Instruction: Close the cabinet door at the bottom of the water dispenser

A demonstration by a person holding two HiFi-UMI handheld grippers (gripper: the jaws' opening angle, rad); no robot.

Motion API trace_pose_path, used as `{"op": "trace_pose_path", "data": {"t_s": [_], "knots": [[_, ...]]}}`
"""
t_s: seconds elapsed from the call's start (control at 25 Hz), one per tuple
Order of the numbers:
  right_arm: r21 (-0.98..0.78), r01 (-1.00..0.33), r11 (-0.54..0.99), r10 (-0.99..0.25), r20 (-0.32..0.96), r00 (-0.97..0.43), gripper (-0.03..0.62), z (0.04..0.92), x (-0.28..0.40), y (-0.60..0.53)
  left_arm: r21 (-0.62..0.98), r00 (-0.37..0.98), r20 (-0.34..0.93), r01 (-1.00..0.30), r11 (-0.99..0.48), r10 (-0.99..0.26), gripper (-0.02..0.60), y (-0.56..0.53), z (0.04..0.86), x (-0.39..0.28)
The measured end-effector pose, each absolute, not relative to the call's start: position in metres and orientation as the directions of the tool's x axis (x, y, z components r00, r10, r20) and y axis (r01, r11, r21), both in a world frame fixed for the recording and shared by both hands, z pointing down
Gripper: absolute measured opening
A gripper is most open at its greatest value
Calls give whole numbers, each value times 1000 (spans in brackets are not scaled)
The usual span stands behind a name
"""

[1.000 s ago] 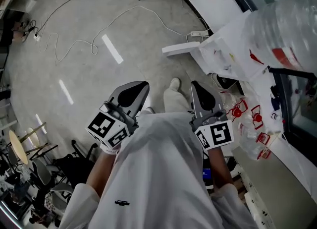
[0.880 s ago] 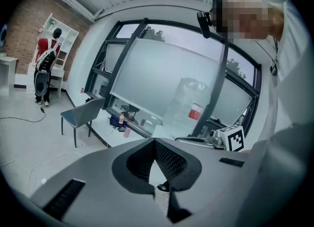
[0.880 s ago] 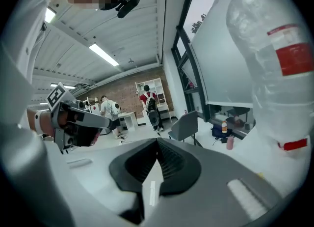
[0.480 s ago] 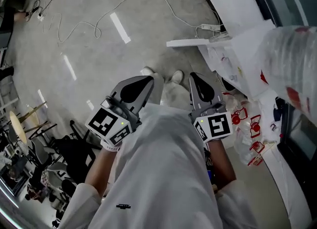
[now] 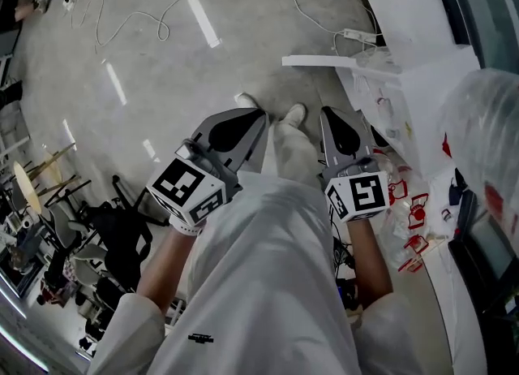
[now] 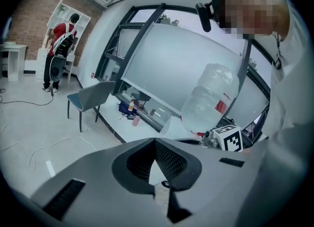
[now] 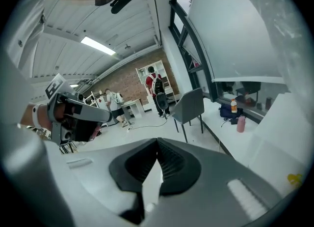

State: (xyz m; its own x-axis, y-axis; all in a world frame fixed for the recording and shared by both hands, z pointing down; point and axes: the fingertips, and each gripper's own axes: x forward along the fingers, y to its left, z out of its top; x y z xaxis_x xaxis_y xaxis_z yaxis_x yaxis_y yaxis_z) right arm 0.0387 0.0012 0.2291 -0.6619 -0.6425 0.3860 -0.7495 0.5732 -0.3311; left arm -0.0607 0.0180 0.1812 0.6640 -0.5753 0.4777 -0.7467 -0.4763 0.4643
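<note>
The water dispenser (image 5: pixel 426 81) stands at the right of the head view, with its clear bottle (image 5: pixel 486 134) on top. Its white cabinet door (image 5: pixel 324 62) stands open, sticking out to the left over the floor. My right gripper (image 5: pixel 328 112) hangs shut and empty in front of my coat, below the door's edge in the picture and apart from it. My left gripper (image 5: pixel 259 116) is beside it, jaws together with nothing between them. The left gripper view shows the shut left gripper (image 6: pixel 155 140) and the bottle (image 6: pixel 211 98). In the right gripper view the right gripper (image 7: pixel 157 140) points across the room.
Cables (image 5: pixel 162 20) and a power strip (image 5: pixel 357 36) lie on the floor ahead. Plastic bags with red print (image 5: pixel 405 203) sit at the dispenser's foot. Chairs and a stool (image 5: pixel 122 235) crowd the left. A grey chair (image 7: pixel 189 108) and people (image 7: pixel 157 91) are farther off.
Both grippers have sunk and moved forward together, jaws unchanged. In the head view the open door and the dispenser have come lower and closer to the right gripper.
</note>
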Motion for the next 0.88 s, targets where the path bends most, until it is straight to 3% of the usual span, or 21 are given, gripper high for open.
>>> {"op": "trace_pose_path", "data": {"t_s": [0.88], "knots": [[-290,-759,583,-572,517,-637,40,370,17,-38,510,635,539,-769,-385,-554,6,1,312,-83]]}}
